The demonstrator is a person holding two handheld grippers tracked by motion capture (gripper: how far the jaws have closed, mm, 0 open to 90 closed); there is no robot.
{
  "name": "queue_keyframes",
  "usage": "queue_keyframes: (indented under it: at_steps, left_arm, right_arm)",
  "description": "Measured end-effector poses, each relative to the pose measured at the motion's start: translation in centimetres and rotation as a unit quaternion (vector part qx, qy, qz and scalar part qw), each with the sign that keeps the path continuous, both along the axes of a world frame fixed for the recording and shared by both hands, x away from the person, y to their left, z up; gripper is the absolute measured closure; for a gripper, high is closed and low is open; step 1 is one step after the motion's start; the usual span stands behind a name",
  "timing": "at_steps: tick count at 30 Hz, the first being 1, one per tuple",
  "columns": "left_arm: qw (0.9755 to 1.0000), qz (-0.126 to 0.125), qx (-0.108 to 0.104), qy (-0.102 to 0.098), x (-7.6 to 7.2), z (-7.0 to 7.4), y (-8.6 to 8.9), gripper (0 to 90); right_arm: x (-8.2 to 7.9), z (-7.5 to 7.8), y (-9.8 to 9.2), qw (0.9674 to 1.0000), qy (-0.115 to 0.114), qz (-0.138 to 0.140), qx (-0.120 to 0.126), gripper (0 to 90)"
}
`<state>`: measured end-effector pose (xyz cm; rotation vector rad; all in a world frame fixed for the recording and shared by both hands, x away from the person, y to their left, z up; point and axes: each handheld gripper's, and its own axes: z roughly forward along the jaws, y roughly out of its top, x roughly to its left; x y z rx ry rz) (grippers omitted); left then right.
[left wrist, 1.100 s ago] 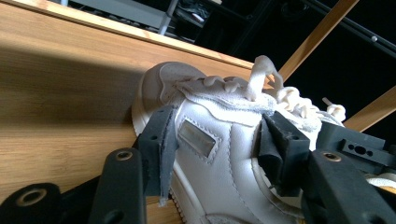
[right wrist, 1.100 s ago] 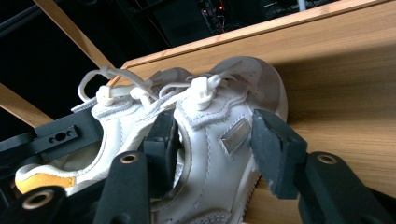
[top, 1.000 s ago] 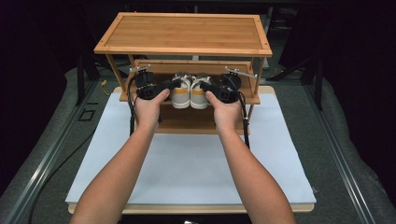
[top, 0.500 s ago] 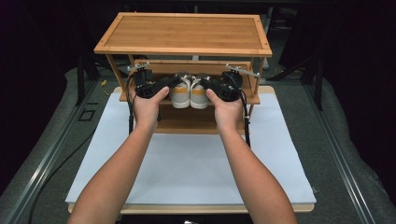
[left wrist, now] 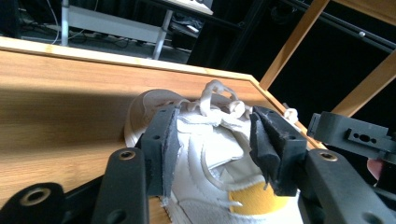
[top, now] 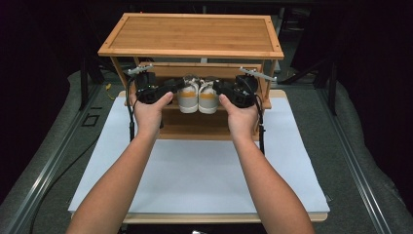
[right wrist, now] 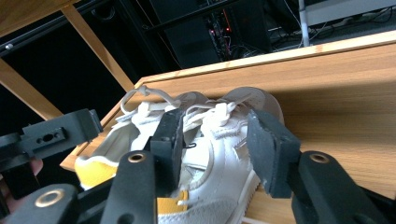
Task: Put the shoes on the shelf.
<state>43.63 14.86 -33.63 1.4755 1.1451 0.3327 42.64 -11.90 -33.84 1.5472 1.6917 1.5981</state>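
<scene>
Straddling shoes (top: 197, 96) mid-frame: your left tongs (left wrist: 212, 140), right tongs (right wrist: 223, 135) both released. Light, soft uppers; pinch firm heel collars.

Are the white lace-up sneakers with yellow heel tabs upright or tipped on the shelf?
Upright: both white lace-up sneakers with yellow heel tabs sit sole-down, side by side on the bamboo rack's middle shelf, laces up, heels toward the person.
</scene>
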Motion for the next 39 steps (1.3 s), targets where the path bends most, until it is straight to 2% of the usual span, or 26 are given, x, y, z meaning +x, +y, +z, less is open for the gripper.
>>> queue_keyframes:
  at_steps: [7, 9, 16, 19, 24, 31, 32, 33, 34, 35, 36, 39]
  left_arm:
    - [0.9998, -0.019, -0.001, 0.002, -1.2, 0.1, 0.9, 62.2]
    - [0.9999, -0.017, 0.000, 0.002, -1.4, 0.0, 1.2, 63.3]
    - [0.9999, -0.013, 0.001, 0.006, -1.8, -0.7, 2.2, 68.9]
    - [0.9999, -0.013, 0.000, 0.008, -1.9, -1.2, 2.4, 70.6]
    - [0.9997, -0.016, 0.005, 0.018, -1.8, -2.3, 2.4, 72.8]
    - [0.9996, -0.013, 0.006, 0.027, -1.4, -3.6, 2.1, 74.4]
    - [0.9995, -0.012, 0.004, 0.027, -1.4, -3.7, 2.1, 74.8]
    - [0.9995, -0.013, 0.004, 0.029, -1.3, -3.9, 2.0, 75.1]
    - [0.9994, -0.015, 0.003, 0.030, -1.3, -4.0, 1.9, 75.3]
    - [0.9995, -0.016, 0.001, 0.029, -1.3, -4.1, 1.7, 75.7]
    - [0.9995, -0.017, 0.000, 0.028, -1.2, -4.2, 1.7, 75.9]
    - [0.9996, -0.014, 0.005, 0.023, -1.3, -4.3, 1.5, 76.5]
  right_arm:
    - [-1.3, 0.2, 0.1, 0.9996, -0.013, 0.006, -0.025, 65.0]
    - [-1.6, 0.2, 0.0, 0.9994, -0.010, 0.007, -0.033, 66.9]
    - [-2.4, -0.2, -0.5, 0.9993, -0.009, 0.012, -0.034, 72.5]
    - [-2.7, -0.6, -0.6, 0.9989, -0.009, 0.012, -0.045, 74.3]
    - [-2.8, -1.5, -0.7, 0.9988, -0.004, 0.009, -0.048, 76.7]
    - [-2.3, -2.7, -1.0, 0.9986, 0.015, 0.008, -0.049, 78.3]
    - [-2.1, -3.0, -0.9, 0.9991, 0.005, 0.006, -0.041, 78.4]
    - [-2.1, -3.1, -0.8, 0.9989, 0.010, 0.003, -0.045, 78.7]
    - [-2.1, -3.3, -0.8, 0.9990, 0.010, 0.004, -0.044, 78.9]
    - [-2.1, -3.3, -0.9, 0.9986, 0.020, 0.010, -0.047, 79.1]
    - [-2.0, -3.6, -0.9, 0.9989, 0.016, 0.003, -0.045, 79.3]
    - [-1.9, -3.8, -0.8, 0.9990, 0.016, 0.005, -0.042, 79.5]
